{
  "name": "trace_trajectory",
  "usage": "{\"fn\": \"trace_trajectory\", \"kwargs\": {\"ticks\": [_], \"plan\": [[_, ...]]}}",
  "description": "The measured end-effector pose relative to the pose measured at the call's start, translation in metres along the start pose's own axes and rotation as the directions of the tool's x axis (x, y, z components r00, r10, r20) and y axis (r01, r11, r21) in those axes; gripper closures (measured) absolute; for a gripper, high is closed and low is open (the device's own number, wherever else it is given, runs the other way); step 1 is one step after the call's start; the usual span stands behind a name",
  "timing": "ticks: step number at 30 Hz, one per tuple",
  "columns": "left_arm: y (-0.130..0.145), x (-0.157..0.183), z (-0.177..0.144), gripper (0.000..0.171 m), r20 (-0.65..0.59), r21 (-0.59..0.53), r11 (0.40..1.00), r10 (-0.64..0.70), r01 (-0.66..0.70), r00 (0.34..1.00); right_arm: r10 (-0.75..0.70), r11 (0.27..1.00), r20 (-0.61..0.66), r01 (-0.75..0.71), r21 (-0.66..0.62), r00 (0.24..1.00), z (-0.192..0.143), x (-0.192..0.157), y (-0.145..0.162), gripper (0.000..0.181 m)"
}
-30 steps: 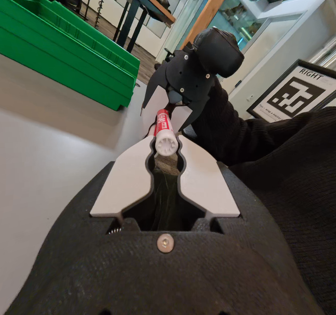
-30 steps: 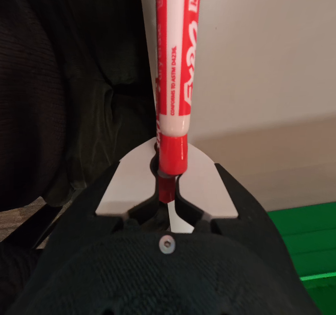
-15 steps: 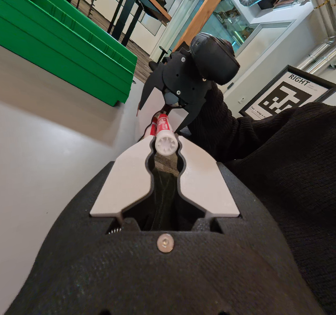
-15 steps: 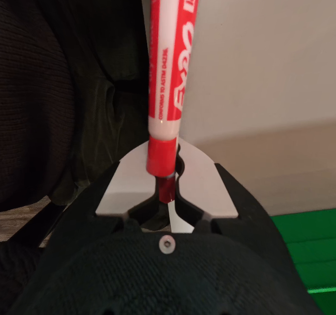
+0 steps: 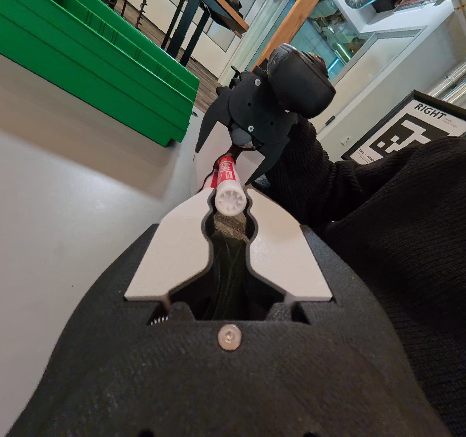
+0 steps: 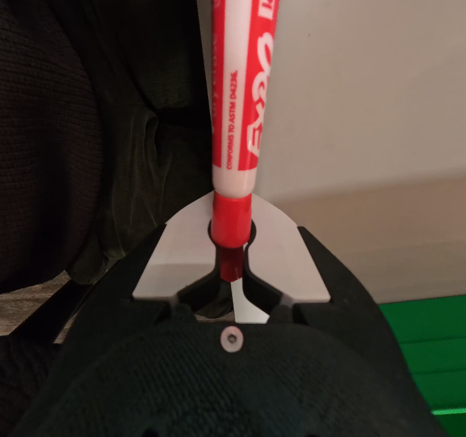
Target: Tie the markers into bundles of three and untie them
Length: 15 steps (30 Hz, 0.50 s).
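A red and white marker (image 5: 227,183) is held between both grippers above a pale table (image 5: 63,223). My left gripper (image 5: 228,195) is shut on the marker's white butt end. In the right wrist view the marker (image 6: 239,97) runs straight away from me. My right gripper (image 6: 232,213) is shut on its red end (image 6: 231,223), which sits in the round notch between the fingers, with a narrower dark red piece (image 6: 230,263) pinched deeper in. The right gripper also shows in the left wrist view (image 5: 233,149), facing me. A black sleeve (image 5: 378,223) holds it.
Green plastic bins (image 5: 88,47) stand at the far left of the table, and show at the lower right of the right wrist view (image 6: 428,349). A framed black-and-white pattern sign (image 5: 416,132) stands at the right. A desk with dark legs (image 5: 191,9) is behind. Some 11 cm of space lies between my two pairs of fingers.
The marker's red end slid left in the right gripper's fingers, then came back to the middle and now sits deeper in the notch. Both grippers stayed shut and moved only slightly.
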<state>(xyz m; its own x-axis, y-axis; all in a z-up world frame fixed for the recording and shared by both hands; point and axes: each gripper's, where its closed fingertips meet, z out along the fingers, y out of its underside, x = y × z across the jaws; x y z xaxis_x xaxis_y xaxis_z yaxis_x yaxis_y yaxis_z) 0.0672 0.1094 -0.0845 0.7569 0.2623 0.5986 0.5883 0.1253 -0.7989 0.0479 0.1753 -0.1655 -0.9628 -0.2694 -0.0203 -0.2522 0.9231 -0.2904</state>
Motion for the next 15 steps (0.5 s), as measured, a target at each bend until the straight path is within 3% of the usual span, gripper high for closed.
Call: {"fn": "trace_trajectory", "kwargs": {"ticks": [15], "plan": [[0.0059,-0.0002,0.0041,0.152,0.021,-0.033,0.999,0.021,-0.021,1.000,0.000,1.000,0.008,0.000,-0.010,1.000,0.0007,-0.0032,-0.0004,0.167]]}}
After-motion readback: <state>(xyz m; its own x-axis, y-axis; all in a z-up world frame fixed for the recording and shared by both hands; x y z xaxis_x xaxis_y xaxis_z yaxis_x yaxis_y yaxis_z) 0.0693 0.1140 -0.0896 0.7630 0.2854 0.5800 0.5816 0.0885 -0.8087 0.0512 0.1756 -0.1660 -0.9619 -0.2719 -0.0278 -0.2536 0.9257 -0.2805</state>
